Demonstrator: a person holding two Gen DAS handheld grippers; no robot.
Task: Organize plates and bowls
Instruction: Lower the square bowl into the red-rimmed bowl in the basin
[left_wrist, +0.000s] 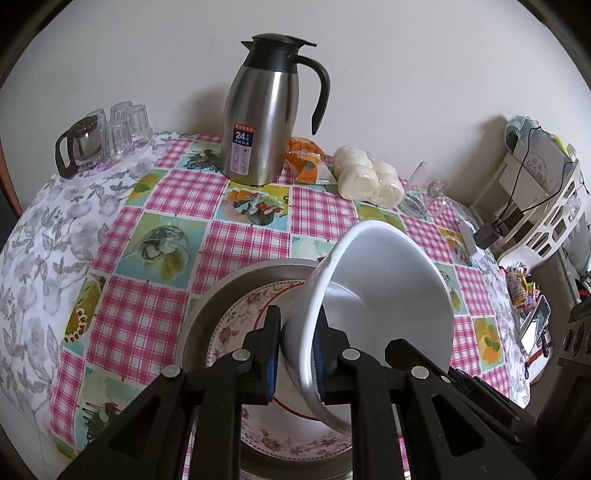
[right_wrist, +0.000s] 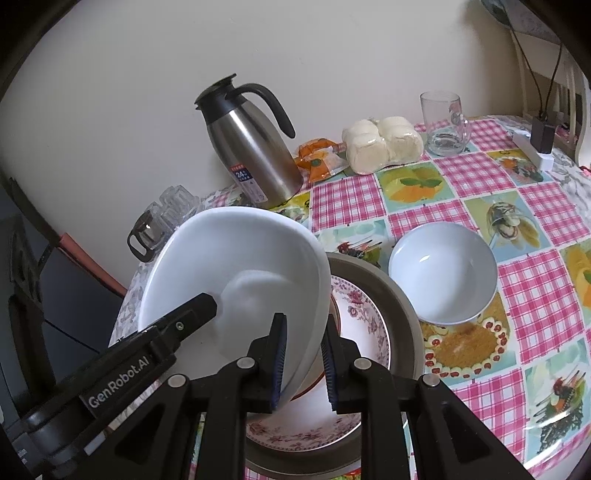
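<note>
Clearly the step in hand looks like setting the tilted white bowl (left_wrist: 384, 291) down onto the floral plate (left_wrist: 236, 325), which lies inside the grey metal dish (left_wrist: 207, 306) on the worktop (left_wrist: 177, 192). To do it well, I judge the bowl should be levelled first and lowered centrally, so its foot lands flat and does not chip the plate. Left hand-held gripper (left_wrist: 297, 354): pads nearly together, clamped on the bowl's rim. Right hand-held gripper (right_wrist: 303, 363): likewise pinching the opposite rim of that bowl. 1 second white bowl (right_wrist: 443, 273) sits empty just right of the dish.
</note>
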